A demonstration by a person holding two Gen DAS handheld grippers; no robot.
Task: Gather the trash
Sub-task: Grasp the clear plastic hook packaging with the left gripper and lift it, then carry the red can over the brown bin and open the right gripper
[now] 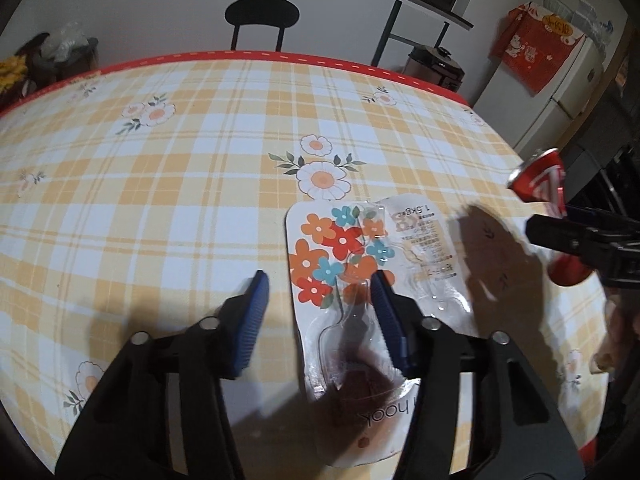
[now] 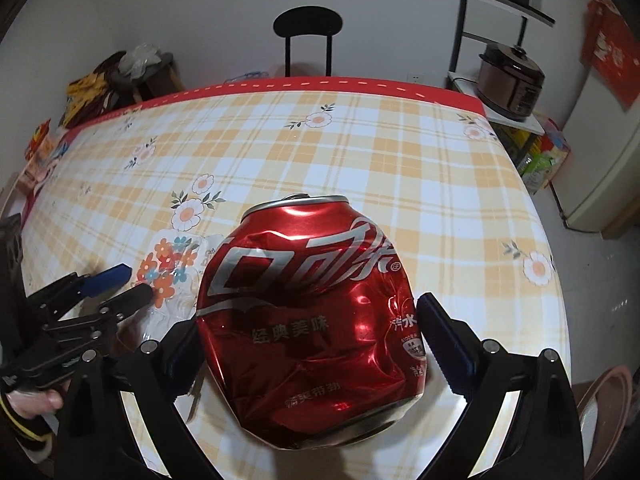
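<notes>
Left wrist view: the left gripper (image 1: pixel 320 312) hangs partly open over the counter (image 1: pixel 160 184), its right finger over the blister pack (image 1: pixel 340 280) lying flat there and its left finger on bare cloth, nothing gripped; the pick-up step looks in hand, and the next move calls for getting an edge of the thin pack between the fingers. Right wrist view: the right gripper (image 2: pixel 304 336) clamps the dented red can (image 2: pixel 308 312) clear of the counter; no bin shows in either view, and the pack's near end is shadowed.
</notes>
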